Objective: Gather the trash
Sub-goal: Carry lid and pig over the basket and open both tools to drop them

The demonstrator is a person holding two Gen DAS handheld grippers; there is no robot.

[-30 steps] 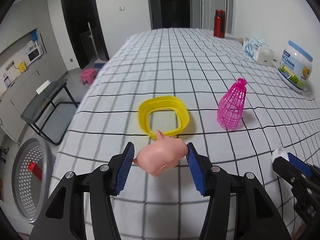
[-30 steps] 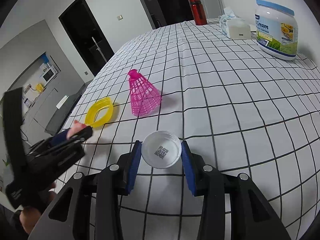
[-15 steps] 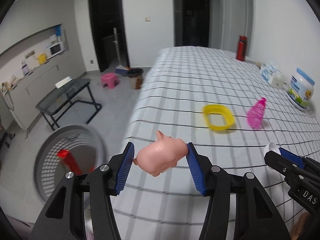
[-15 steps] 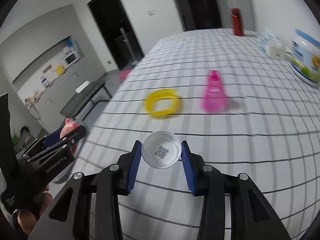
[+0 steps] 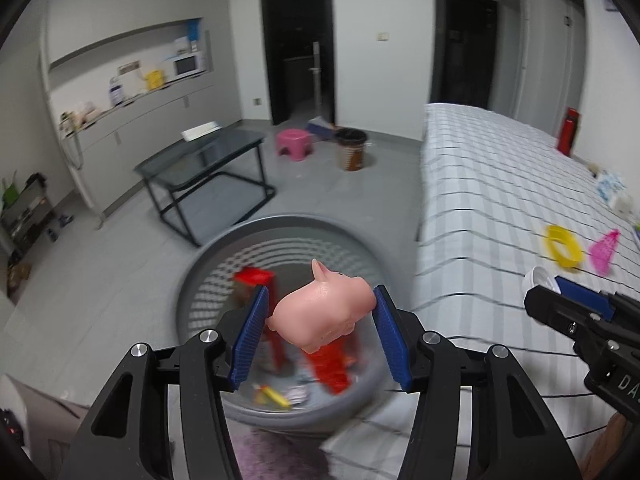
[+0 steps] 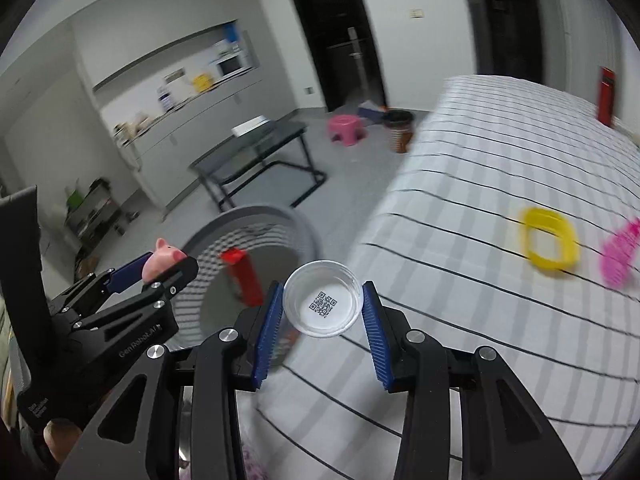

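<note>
Two loads, one per hand. My left tongs [image 5: 320, 330] pinch pink pig toy [image 5: 322, 312], low centre of frame, over grey mesh bin [image 5: 280, 226]. My right tongs [image 6: 320, 322] pinch white cap [image 6: 323, 299], lower centre, over checked worktop [image 6: 460, 208] edge beside bin. Carry cap past rim first, then spread. Pig: glossy, rounded, soft-looking. Cap: shallow, code printed inside.

Even, soft indoor light, no hard shadows. Fisheye bending with dark corners. Basket [image 5: 280, 240] and checked tablecloth [image 6: 480, 320] smeared by motion blur; the gripped items stay sharp.
</note>
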